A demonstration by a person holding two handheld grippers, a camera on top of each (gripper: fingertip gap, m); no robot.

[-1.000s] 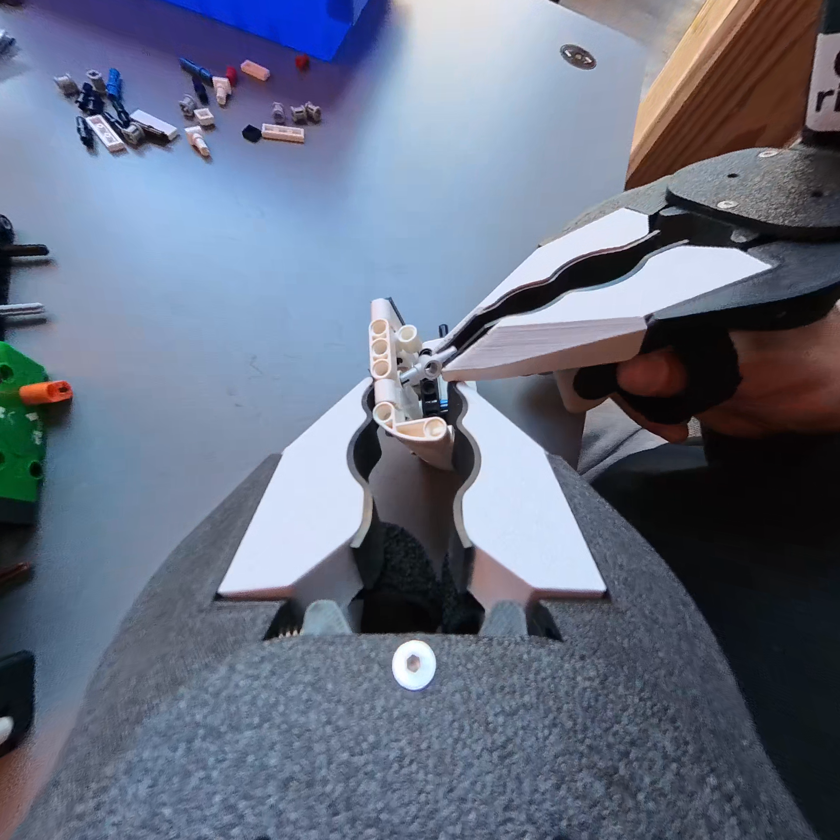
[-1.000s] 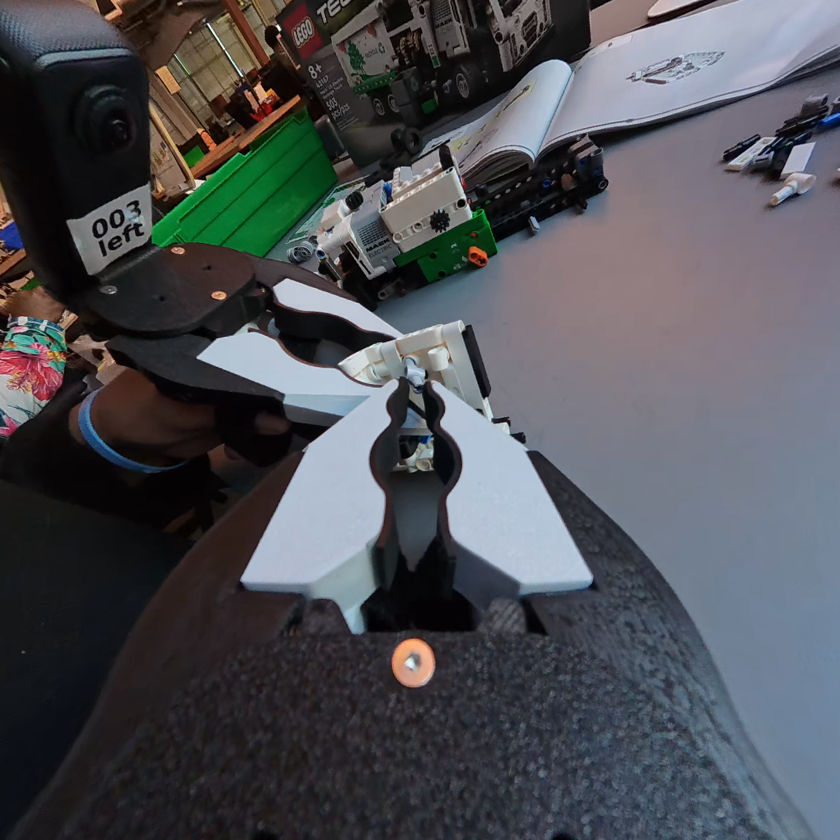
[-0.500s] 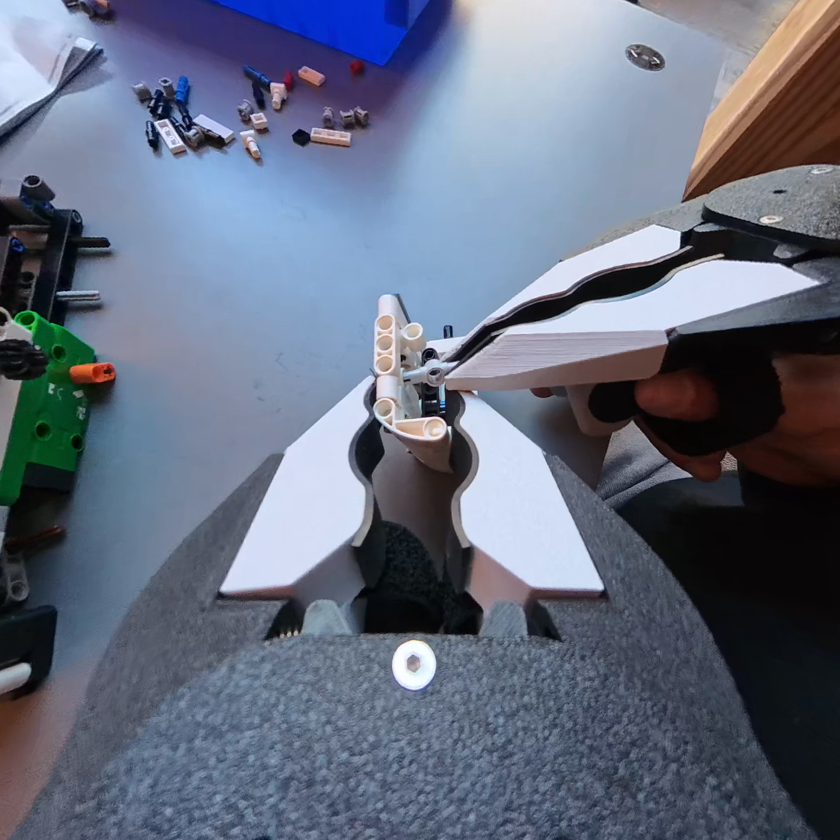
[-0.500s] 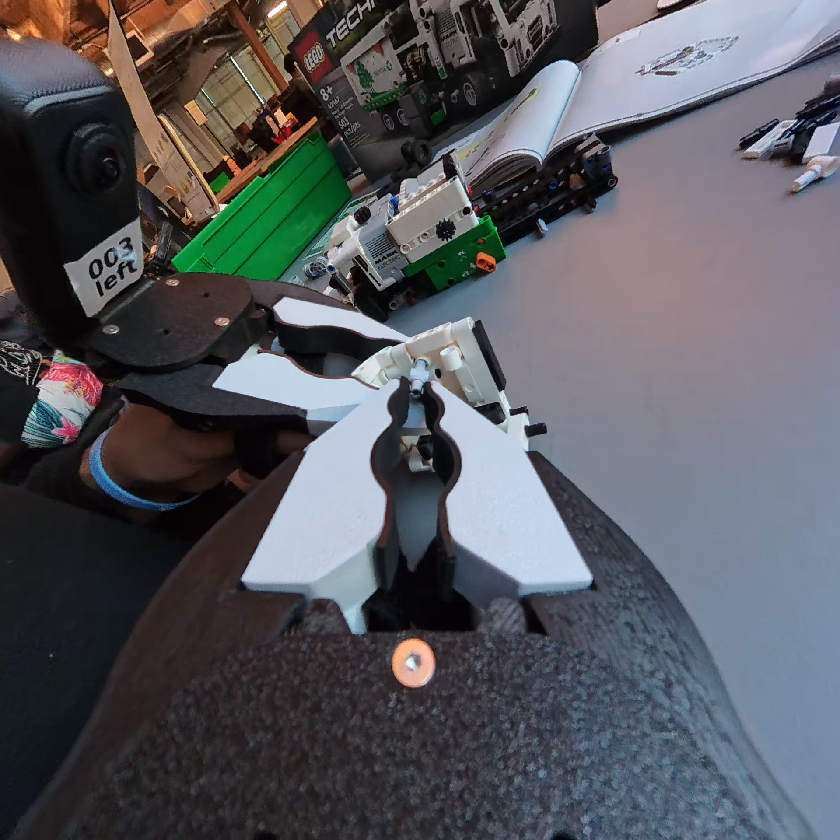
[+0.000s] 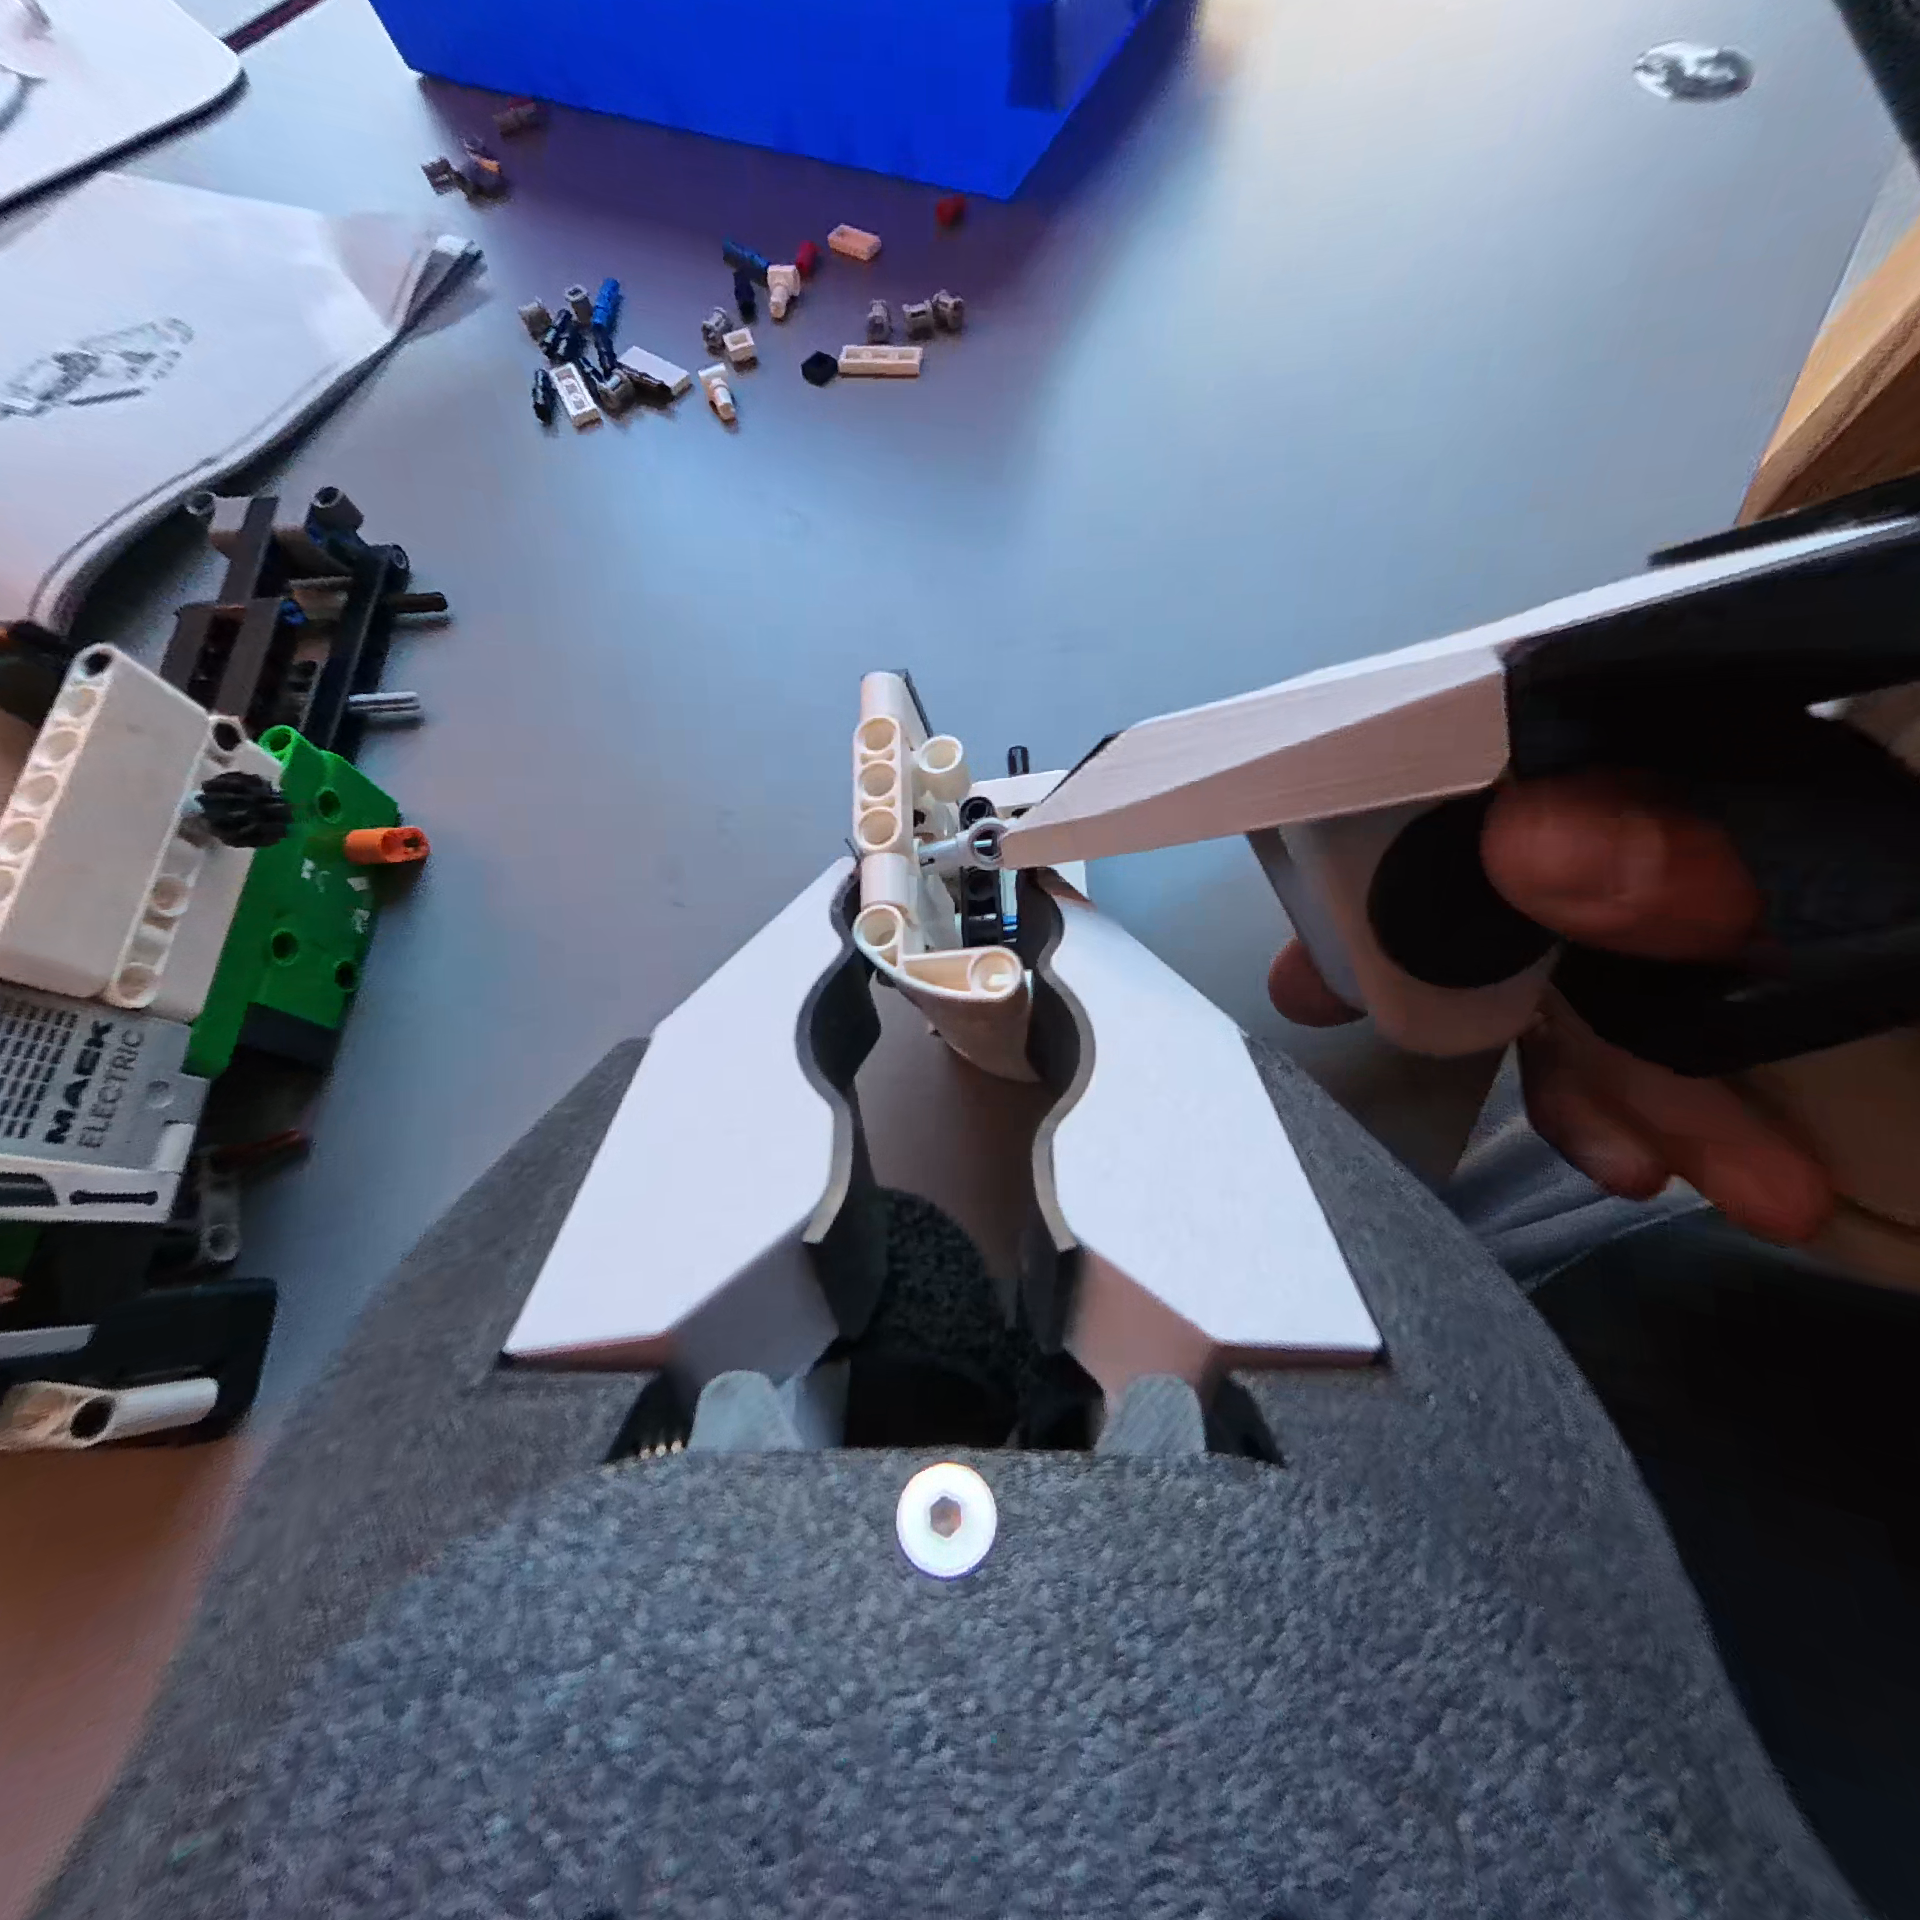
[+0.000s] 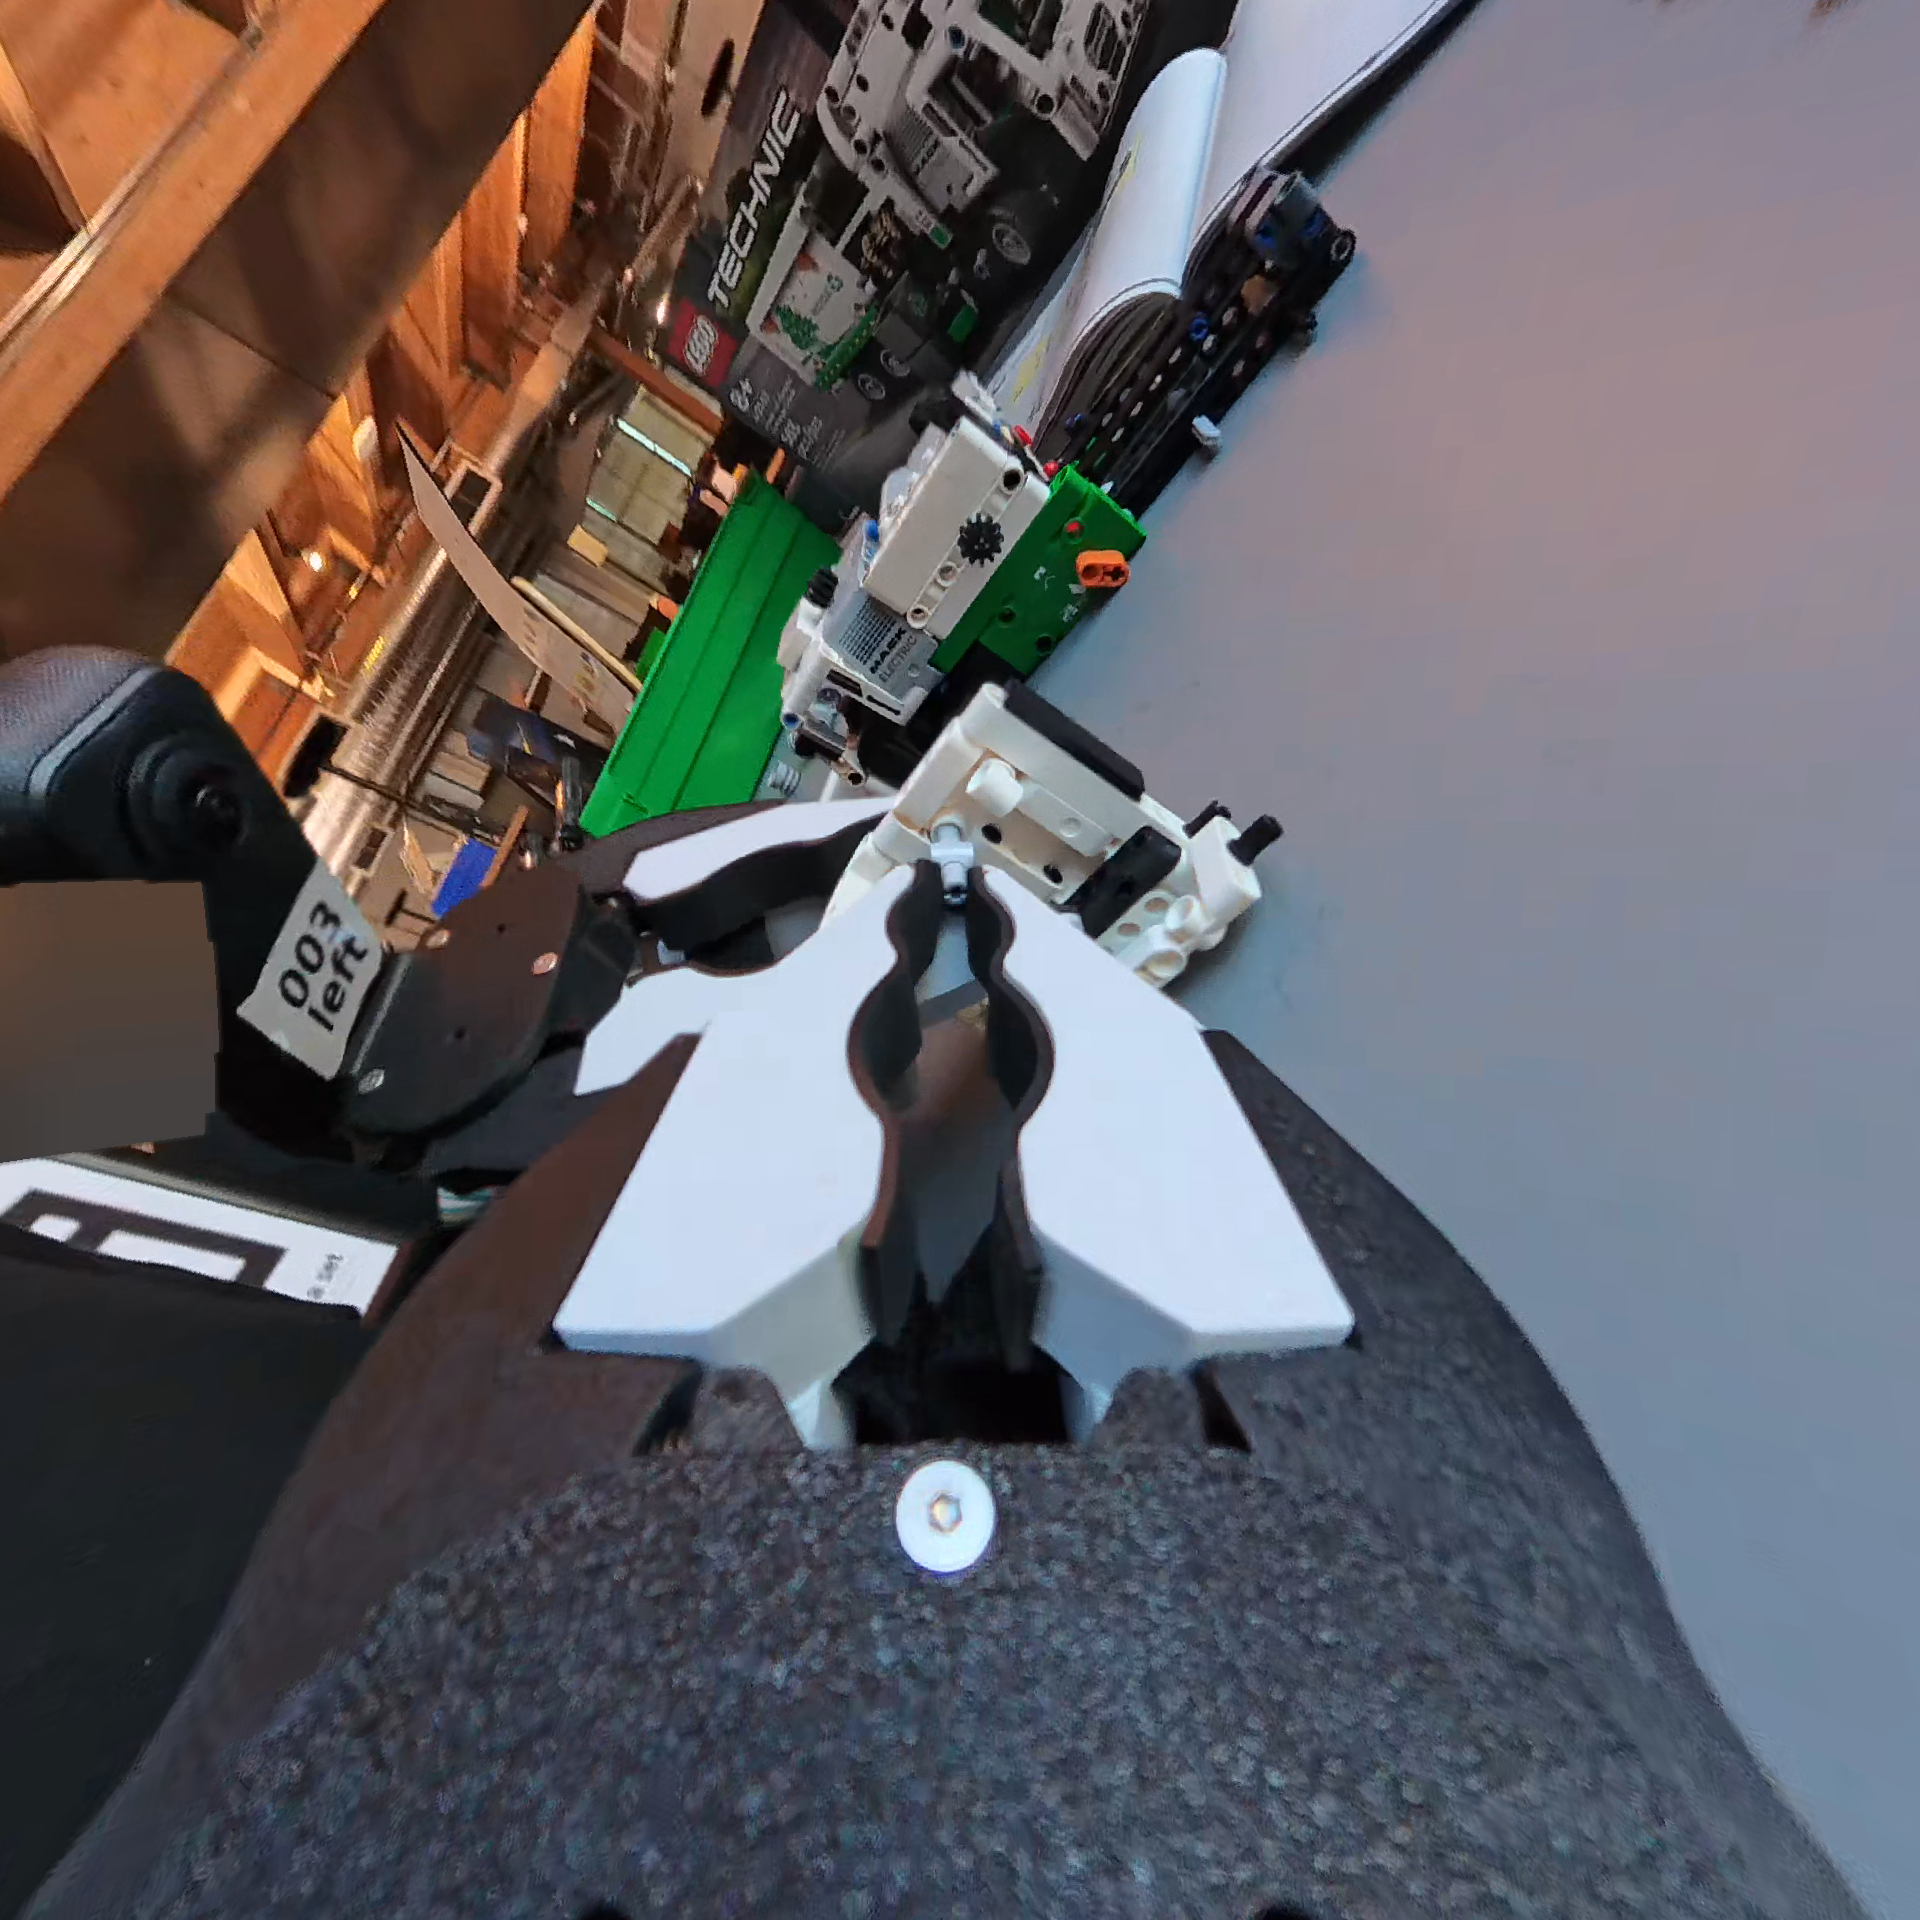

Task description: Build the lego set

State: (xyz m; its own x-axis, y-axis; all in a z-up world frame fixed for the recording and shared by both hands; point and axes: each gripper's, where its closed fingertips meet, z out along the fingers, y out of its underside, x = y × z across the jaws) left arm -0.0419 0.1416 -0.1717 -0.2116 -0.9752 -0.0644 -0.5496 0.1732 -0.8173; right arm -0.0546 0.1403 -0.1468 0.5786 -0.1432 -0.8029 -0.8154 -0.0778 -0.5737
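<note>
My left gripper [image 5: 940, 904] is shut on a small white Lego assembly [image 5: 902, 831] of beams and panels and holds it above the grey table. The assembly also shows in the right wrist view [image 6: 1060, 831]. My right gripper [image 6: 951, 899], seen from the side in the left wrist view [image 5: 1003, 847], is shut on a small light grey pin [image 6: 951, 860]. The pin [image 5: 956, 847] touches the side of the assembly. The right wrist view is rolled strongly to one side.
A partly built white and green truck [image 5: 156, 883] and a black frame [image 5: 291, 613] lie at the left. Several loose small pieces [image 5: 717, 332] lie ahead, before a blue bin [image 5: 779, 73]. An open instruction booklet [image 5: 156, 343] is far left. The set box [image 6: 883, 208] and a green bin [image 6: 717, 665] stand behind. Less than 4 cm separates the two grippers' tips.
Both grippers have moved together, bringing the truck and booklet further into the left view. The right gripper has rolled sideways with the pin still at the assembly.
</note>
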